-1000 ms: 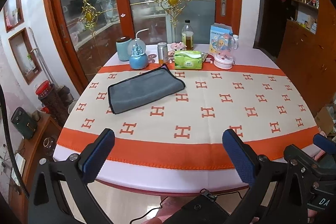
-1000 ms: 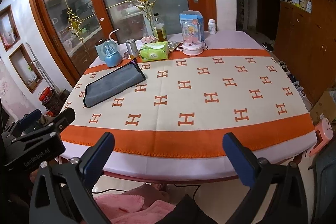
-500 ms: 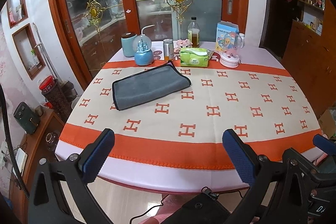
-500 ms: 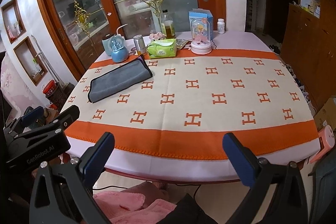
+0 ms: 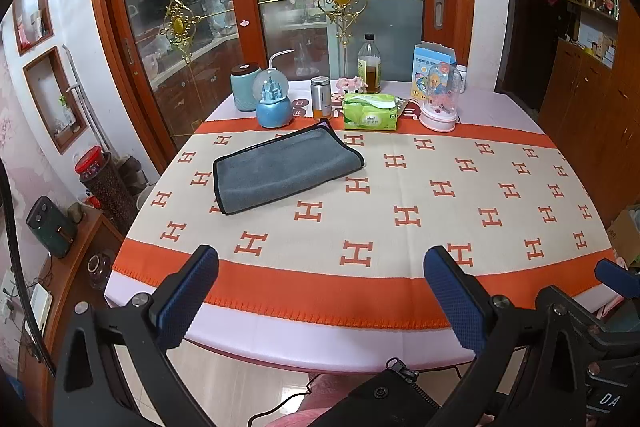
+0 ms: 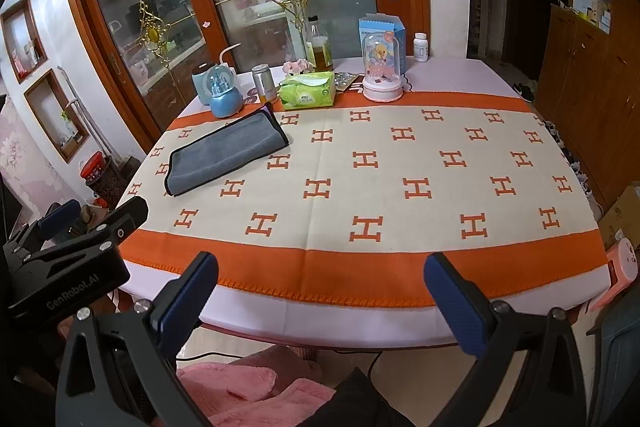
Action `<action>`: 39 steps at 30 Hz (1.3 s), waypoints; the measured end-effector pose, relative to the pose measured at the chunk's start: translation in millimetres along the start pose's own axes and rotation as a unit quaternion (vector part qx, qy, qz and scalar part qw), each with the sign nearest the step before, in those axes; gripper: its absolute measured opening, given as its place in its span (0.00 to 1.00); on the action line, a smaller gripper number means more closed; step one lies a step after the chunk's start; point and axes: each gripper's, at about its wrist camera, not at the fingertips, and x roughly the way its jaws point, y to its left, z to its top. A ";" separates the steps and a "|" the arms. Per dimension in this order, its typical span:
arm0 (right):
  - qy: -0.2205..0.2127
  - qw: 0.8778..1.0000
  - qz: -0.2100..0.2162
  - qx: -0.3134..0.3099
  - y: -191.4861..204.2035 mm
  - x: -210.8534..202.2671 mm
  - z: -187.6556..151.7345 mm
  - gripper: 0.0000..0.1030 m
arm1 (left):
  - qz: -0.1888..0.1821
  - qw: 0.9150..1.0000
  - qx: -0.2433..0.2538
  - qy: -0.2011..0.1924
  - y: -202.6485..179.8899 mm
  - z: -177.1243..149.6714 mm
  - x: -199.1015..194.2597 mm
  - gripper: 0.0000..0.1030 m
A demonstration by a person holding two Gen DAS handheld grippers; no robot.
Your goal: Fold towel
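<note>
Tools hang apart and empty: left tool (image 5: pixel 320 291), right tool (image 6: pixel 320 291). I aim both toward 11 o'clock, pinching the grey towel's (image 5: pixel 286 167) near hem on the desk (image 5: pixel 400 195).

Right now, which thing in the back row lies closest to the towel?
The blue snow globe, beside the towel's far edge; the green tissue pack sits farther right.

Matt grey plush cloth towel (image 5: pixel 280 167)

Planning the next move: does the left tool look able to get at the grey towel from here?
Probably yes. The left tool hangs open off the table's near edge, and only bare tablecloth lies between it and the grey towel; the clutter stands behind the towel.
</note>
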 end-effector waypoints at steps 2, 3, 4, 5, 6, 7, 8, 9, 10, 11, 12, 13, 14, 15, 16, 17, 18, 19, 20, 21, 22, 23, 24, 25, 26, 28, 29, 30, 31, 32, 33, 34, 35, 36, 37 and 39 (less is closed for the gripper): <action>0.001 1.000 0.000 0.000 0.0 1.7 -0.2 1.00 | -0.001 1.000 0.001 0.000 -0.5 -0.3 -0.6 0.99; 0.002 1.000 0.001 -0.001 0.3 2.4 -0.4 1.00 | -0.001 1.000 0.001 0.001 0.0 -0.1 0.0 0.99; 0.003 1.000 0.002 -0.001 0.0 2.9 -0.8 1.00 | 0.000 1.000 0.001 0.000 -0.5 -0.2 -0.6 0.99; 0.004 1.000 0.002 -0.002 -0.2 4.0 -1.7 1.00 | -0.001 1.000 0.001 0.001 -0.2 -0.1 -0.2 0.99; 0.004 1.000 0.002 -0.002 -0.6 5.0 -2.0 1.00 | -0.001 1.000 0.001 0.001 -0.1 0.0 -0.1 0.99; 0.005 1.000 0.002 -0.001 -0.8 5.5 -2.7 1.00 | -0.001 1.000 0.000 0.001 -0.5 -0.1 -0.4 0.99; 0.005 1.000 0.002 -0.001 -0.9 5.8 -3.4 1.00 | -0.001 1.000 0.000 0.001 -0.5 0.0 -0.1 0.99; 0.006 1.000 0.002 -0.002 -0.9 6.3 -3.8 1.00 | -0.002 1.000 0.000 0.001 -0.9 -0.1 -0.5 0.99; 0.006 1.000 0.003 -0.002 -0.9 6.1 -3.0 1.00 | -0.002 1.000 0.000 0.001 -2.0 0.4 0.7 0.99; 0.007 1.000 0.003 -0.002 -1.0 6.3 -3.2 1.00 | -0.001 1.000 0.000 0.001 -1.9 0.4 0.6 0.99; 0.008 1.000 0.003 -0.002 -1.0 6.7 -3.4 1.00 | -0.002 1.000 0.001 0.001 -1.7 0.7 1.3 0.99; 0.008 1.000 0.003 -0.002 -1.1 6.8 -3.0 1.00 | -0.002 1.000 0.001 0.001 -2.4 0.5 1.3 0.99; 0.008 1.000 0.003 -0.002 -1.2 6.8 -3.6 1.00 | -0.002 1.000 0.001 0.002 -2.3 0.6 1.5 0.99; 0.008 1.000 0.003 -0.002 -1.2 6.9 -3.7 1.00 | -0.002 1.000 0.000 0.001 -2.2 0.7 1.6 0.99; 0.008 1.000 0.003 -0.002 -1.2 6.8 -3.0 1.00 | -0.002 1.000 0.001 0.001 -2.4 0.7 1.4 0.99; 0.008 1.000 0.003 -0.002 -1.0 6.7 -2.7 1.00 | -0.002 1.000 0.001 0.002 -2.4 0.8 1.6 0.99; 0.008 1.000 0.003 -0.002 -1.2 6.8 -3.4 1.00 | -0.001 1.000 0.001 0.002 -2.2 0.9 1.6 0.99; 0.009 1.000 0.003 -0.001 -1.4 7.0 -3.6 1.00 | -0.002 1.000 0.001 0.002 -3.1 0.6 1.8 0.99; 0.009 1.000 0.003 -0.001 -1.1 6.7 -2.5 1.00 | -0.002 1.000 0.001 0.001 -3.1 0.6 1.8 0.99; 0.009 1.000 0.003 -0.002 -1.1 6.8 -2.4 1.00 | -0.003 1.000 0.002 0.002 -3.3 0.7 2.5 0.99; 0.010 1.000 0.003 -0.001 -1.4 7.1 -3.5 1.00 | -0.003 1.000 0.002 0.002 -4.9 -0.2 3.2 0.99; 0.011 1.000 0.003 -0.001 -2.2 7.3 -4.0 1.00 | -0.003 1.000 0.003 0.002 -5.8 -0.6 3.7 0.99; 0.011 1.000 0.003 -0.001 -2.8 7.5 -4.7 1.00 | -0.004 1.000 0.003 0.002 -6.7 -0.9 4.2 0.99; 0.011 1.000 0.003 0.000 -3.5 7.6 -5.3 1.00 | -0.004 1.000 0.004 0.002 -8.6 -1.5 4.5 0.99; 0.011 1.000 0.003 -0.001 -3.4 7.7 -4.6 1.00 | -0.003 1.000 0.004 0.002 -8.6 -1.4 4.4 0.99; 0.012 1.000 0.003 0.000 -3.4 7.8 -5.0 1.00 | -0.004 1.000 0.004 0.002 -8.8 -1.4 4.5 0.99; 0.012 1.000 0.003 -0.001 -3.2 7.9 -4.3 1.00 | -0.004 1.000 0.004 0.002 -8.7 -1.3 4.5 0.99; 0.012 1.000 0.003 -0.001 -3.0 7.9 -3.3 1.00 | -0.004 1.000 0.005 0.002 -9.6 -1.7 5.1 0.99; 0.012 1.000 0.003 0.000 -3.0 7.8 -3.5 1.00 | -0.004 1.000 0.004 0.002 -9.0 -1.4 4.7 0.99; 0.012 1.000 0.003 0.000 -3.9 8.2 -4.4 1.00 | -0.004 1.000 0.004 0.002 -9.3 -1.5 4.8 0.99; 0.013 1.000 0.003 0.000 -4.1 8.1 -5.5 1.00 | -0.003 1.000 0.004 0.002 -9.0 -1.2 4.6 0.99; 0.013 1.000 0.003 0.000 -4.0 8.1 -4.5 1.00 | -0.003 1.000 0.003 0.002 -9.1 -1.1 4.6 0.99; 0.013 1.000 0.003 0.000 -4.1 8.1 -4.9 1.00 | -0.003 1.000 0.004 0.002 -9.1 -1.1 4.6 0.99; 0.013 1.000 0.003 0.000 -3.9 8.2 -3.9 1.00 | -0.003 1.000 0.004 0.002 -9.9 -1.5 5.1 0.99; 0.013 1.000 0.003 0.000 -4.3 8.0 -5.4 1.00 | -0.003 1.000 0.004 0.002 -9.4 -1.2 4.9 0.99; 0.014 1.000 0.003 0.000 -4.4 8.0 -5.3 1.00 | -0.003 1.000 0.004 0.002 -9.8 -1.3 5.1 0.99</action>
